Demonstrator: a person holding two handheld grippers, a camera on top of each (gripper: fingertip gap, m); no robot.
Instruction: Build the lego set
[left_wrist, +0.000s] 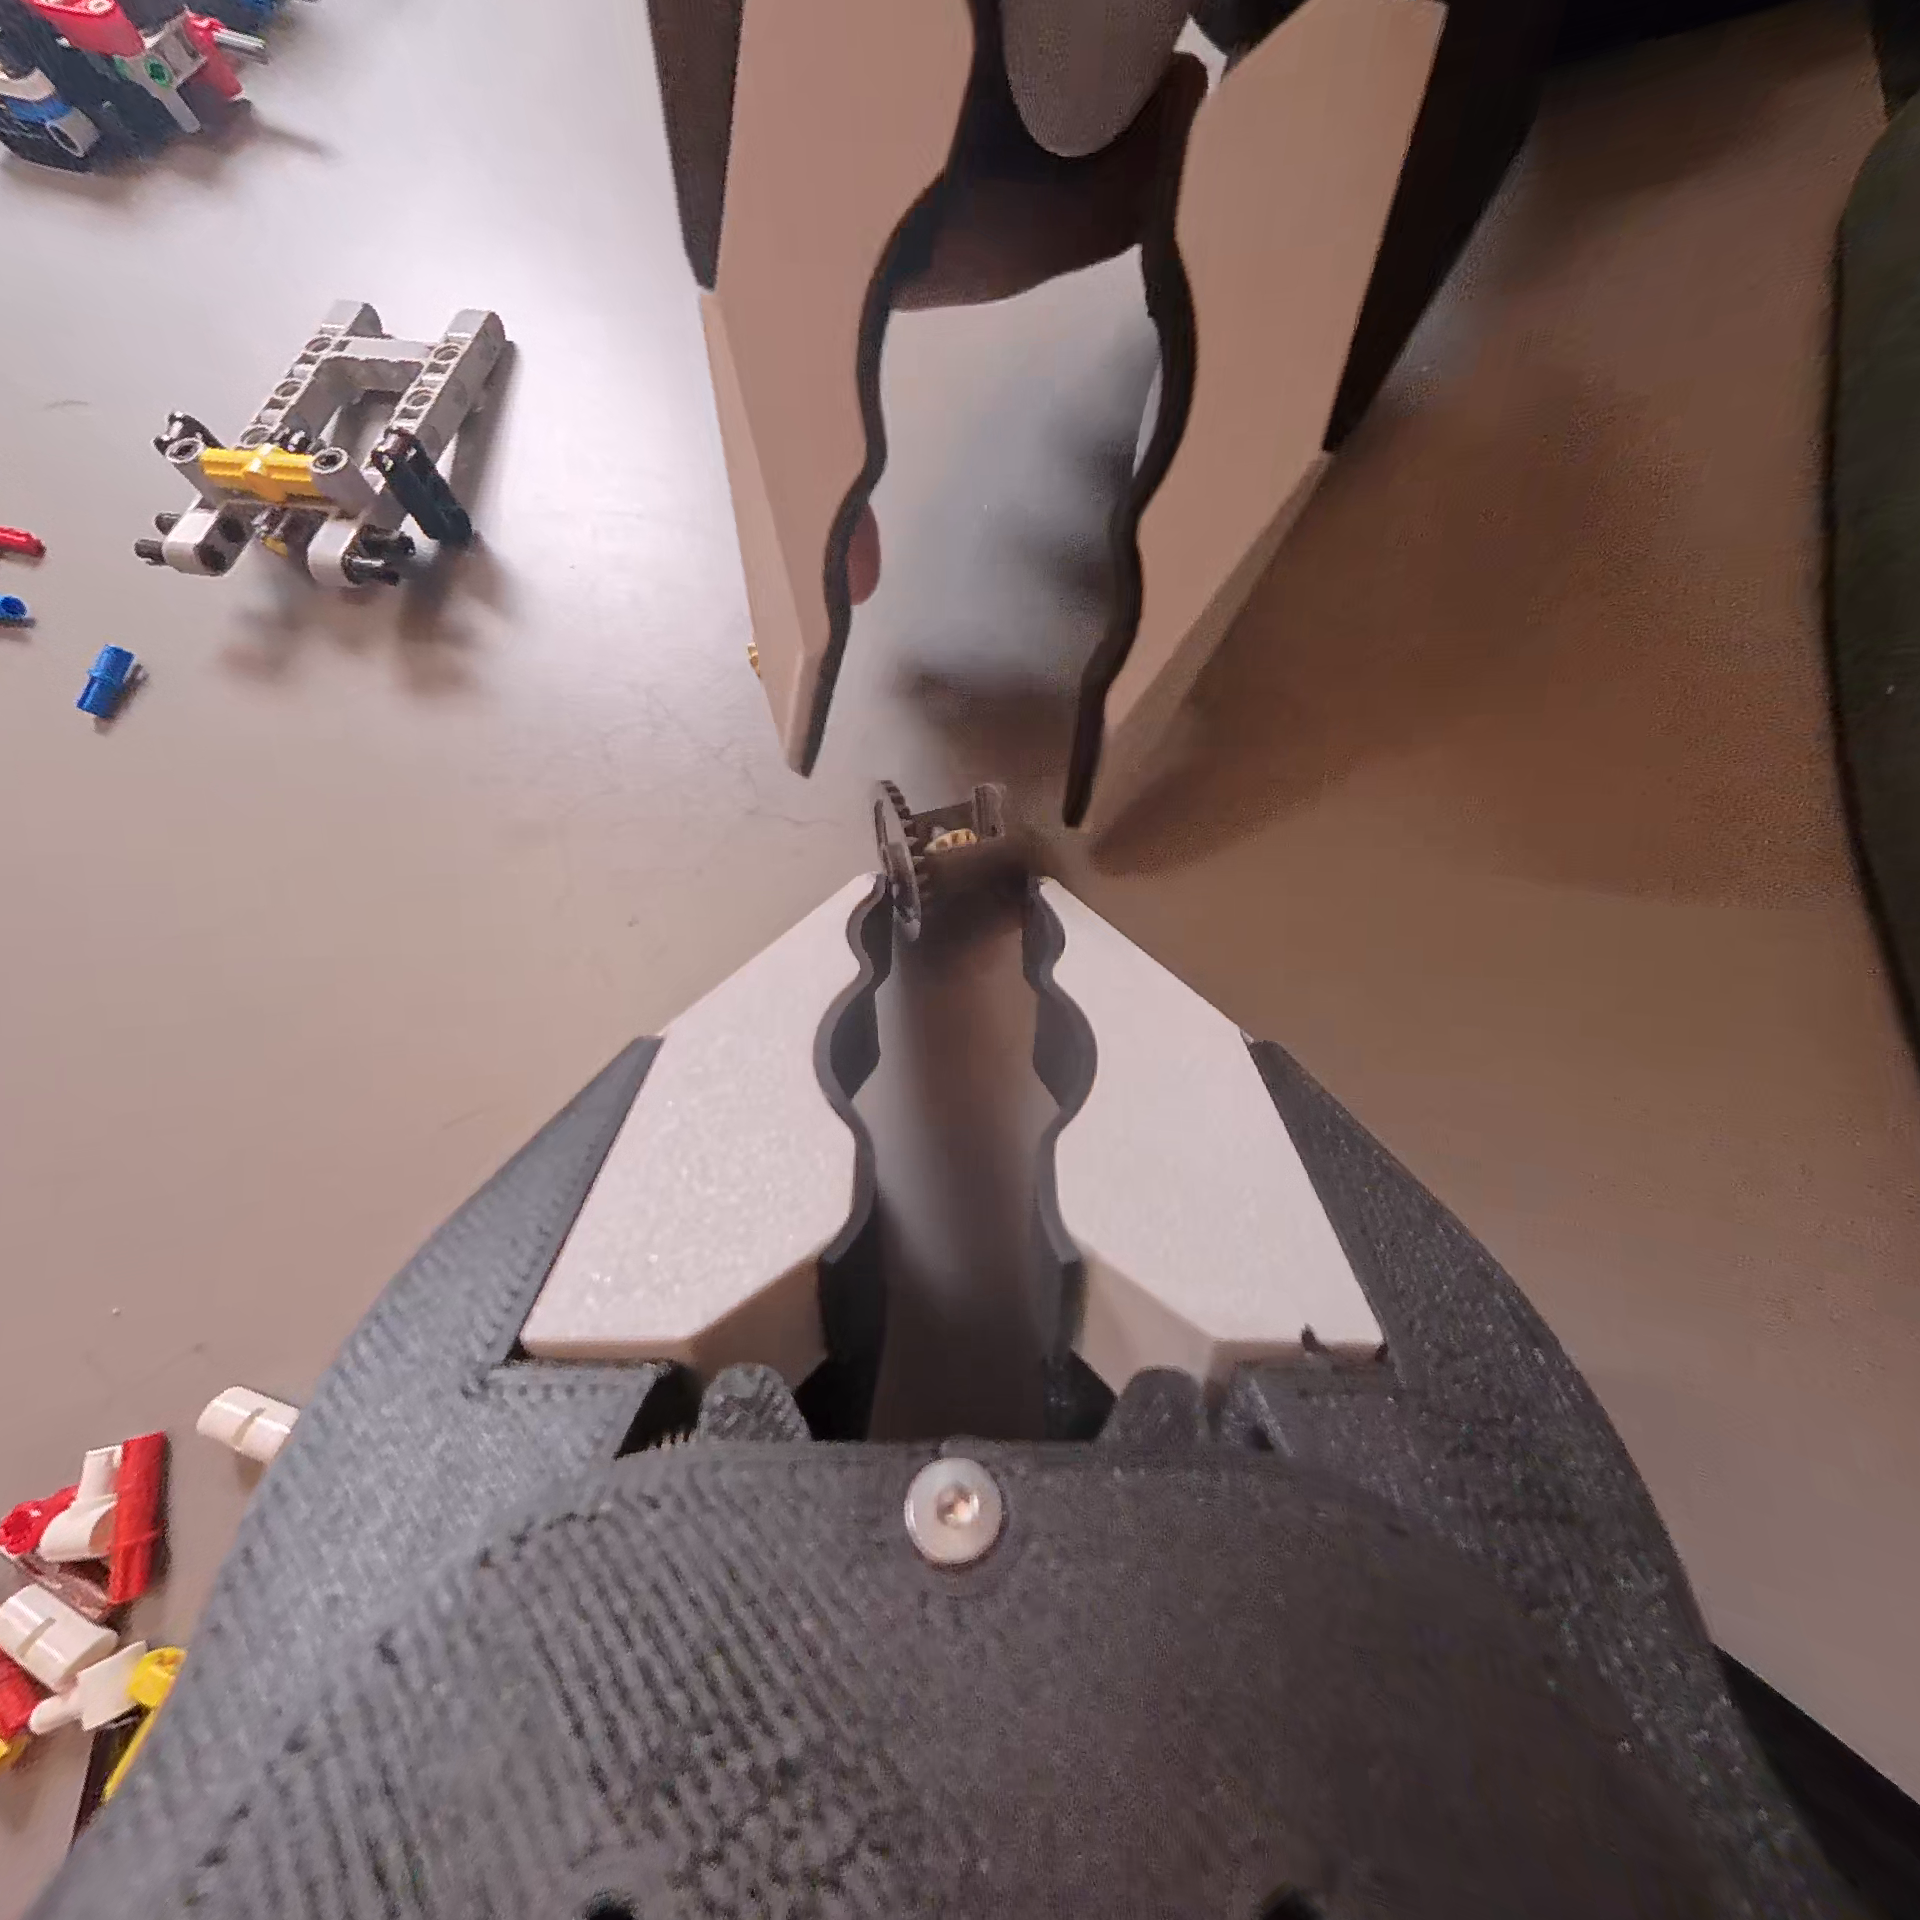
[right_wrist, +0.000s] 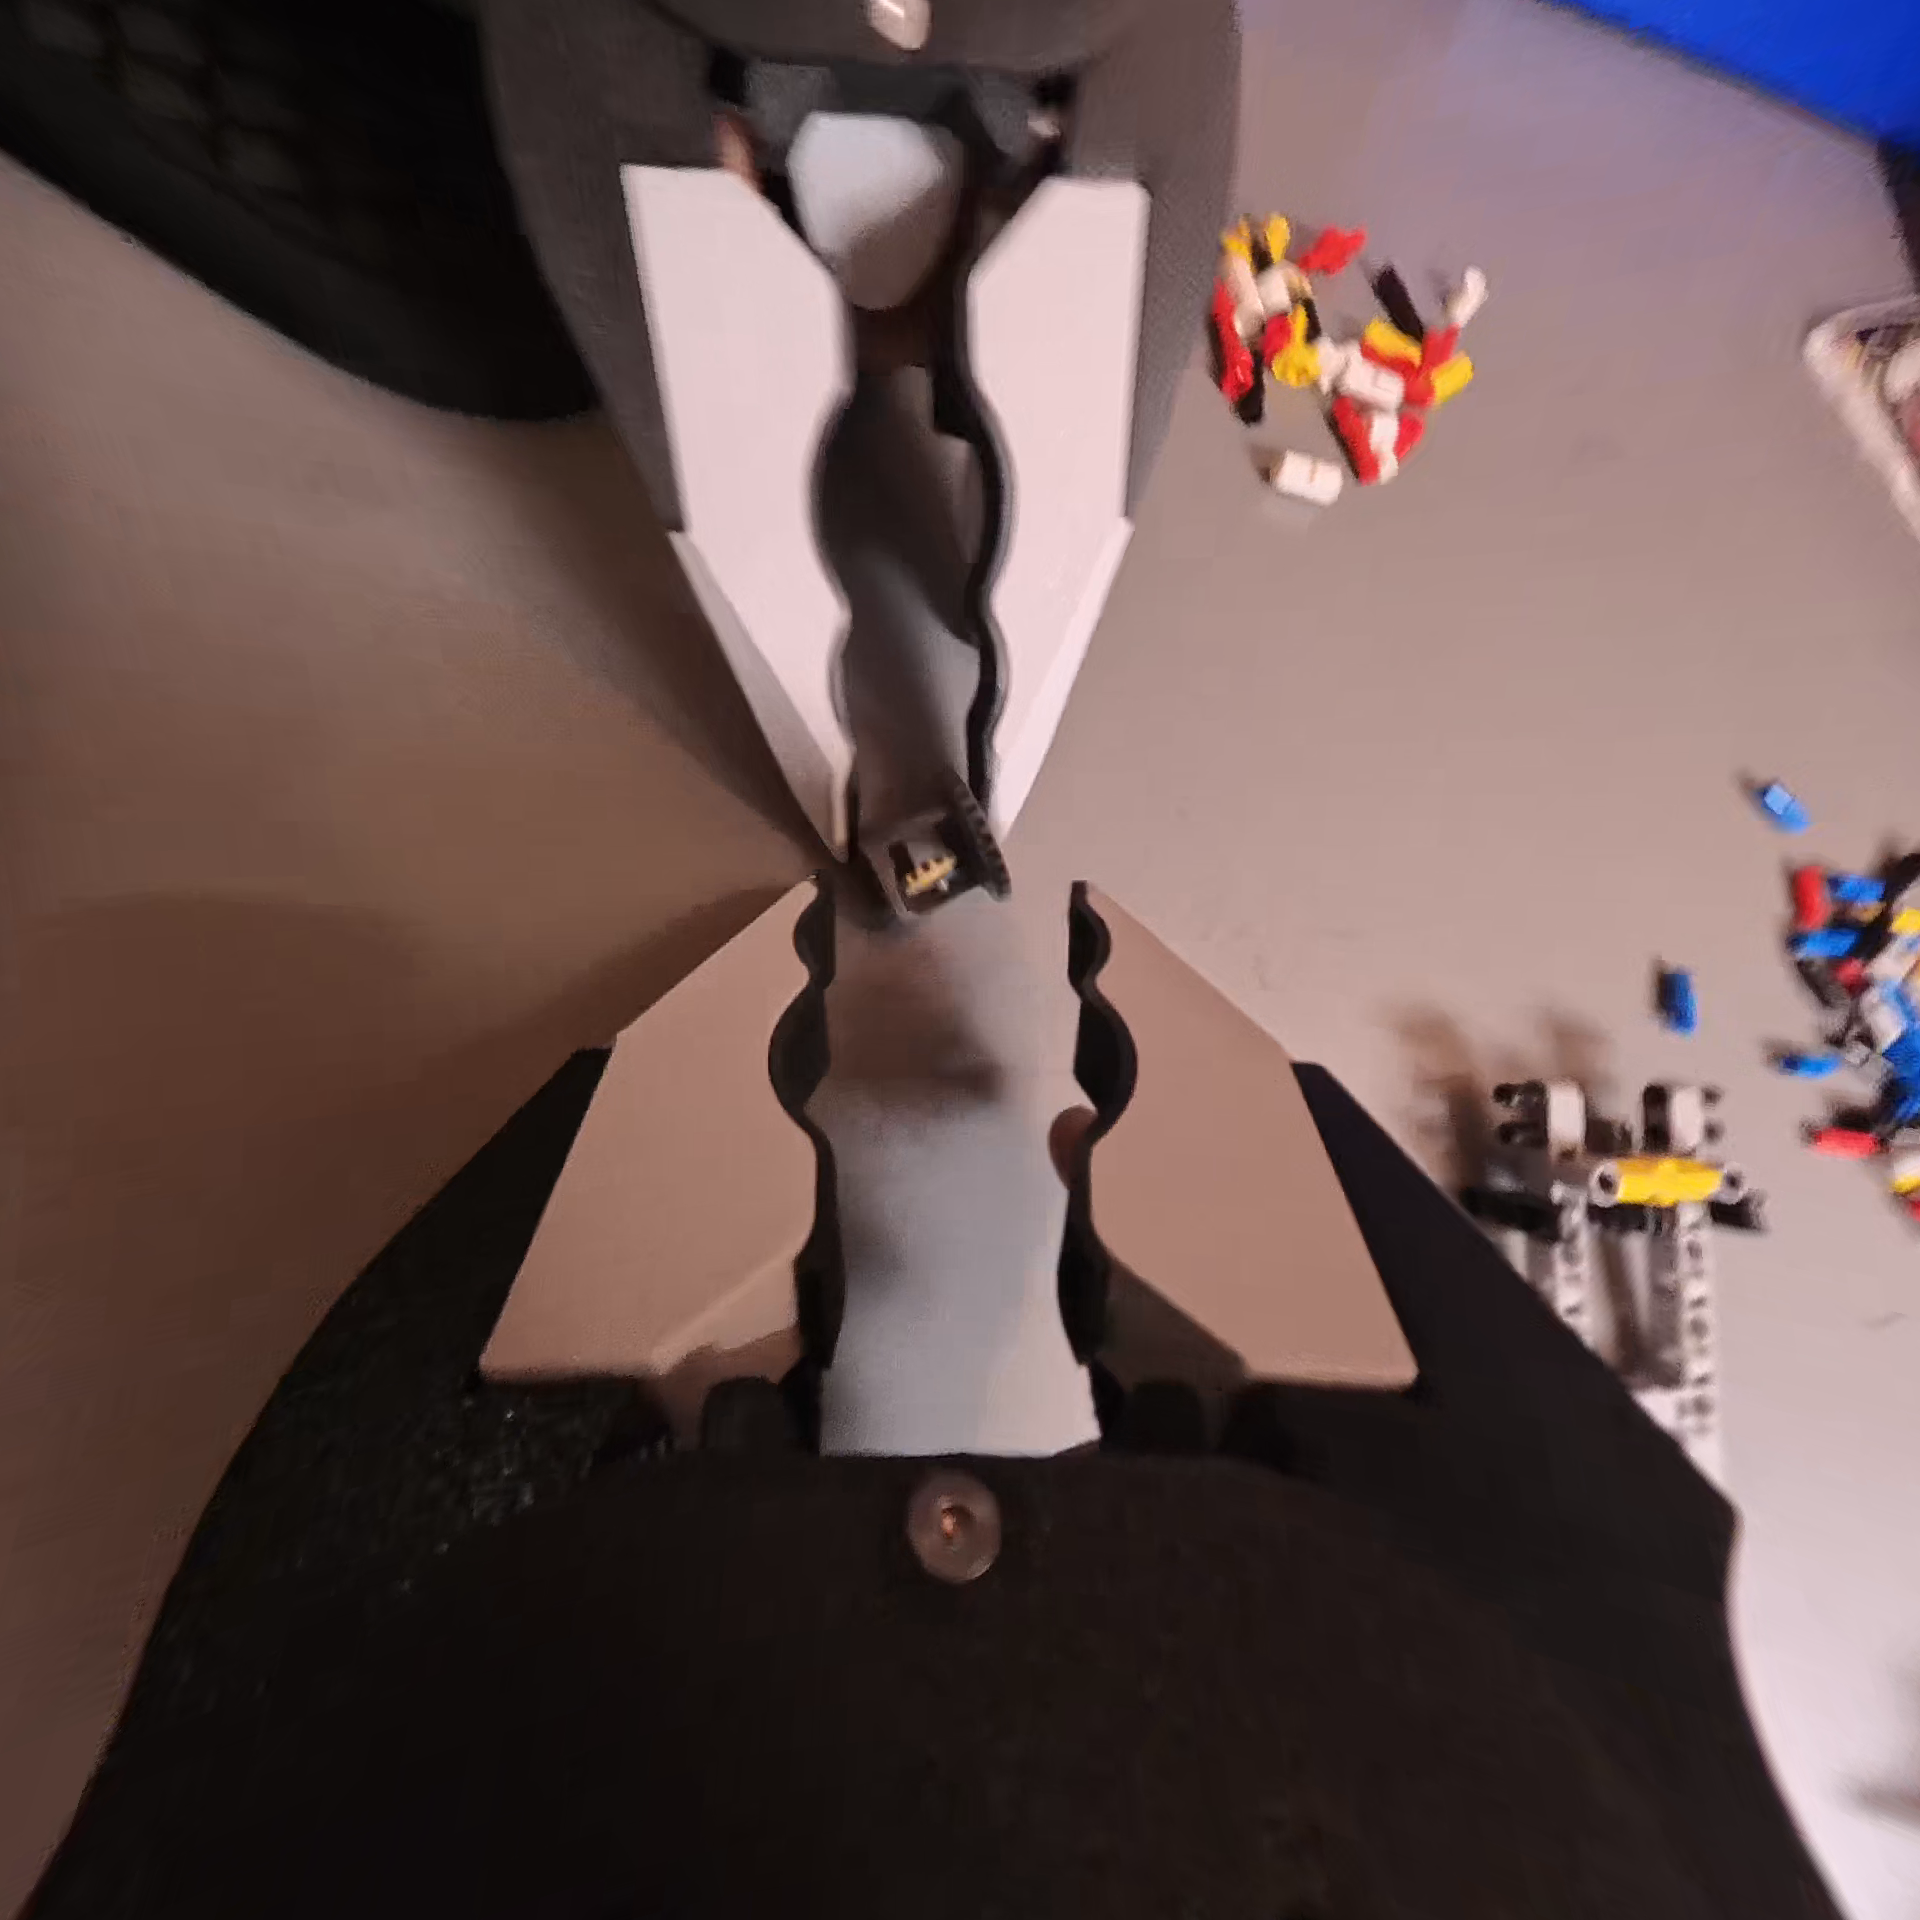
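Left wrist view is filled mostly by the grey-brown surface (left_wrist: 436, 935), on which everything lies, and by the left tongs (left_wrist: 956, 883), whose black body and pale wedge fingers take up the lower half. These tongs are seen clamped on a small dark gear assembly (left_wrist: 930, 847), a toothed wheel with a short frame and a yellow bit inside it, held just off the fingertips. Facing them from above, the right tongs (left_wrist: 940, 800) are seen with their fingers apart, the tips standing on either side of the gear assembly; whether they touch it cannot be told. In the right wrist view the same meeting is shown from the other side: the right tongs (right_wrist: 945, 894) are held open and the gear assembly (right_wrist: 940, 857) is gripped at the tip of the left tongs (right_wrist: 920, 826). Well apart from the tongs, a grey frame model (left_wrist: 332, 447) with a yellow crosspiece and black pins is laid flat on the surface. A pile of red, white and yellow pieces (right_wrist: 1340, 353) is scattered near the left tongs' body, and a blurred heap of blue and red pieces (right_wrist: 1860, 997) lies beyond the frame model. Smallest, a single blue pin (left_wrist: 107, 677) is found alone near the frame.
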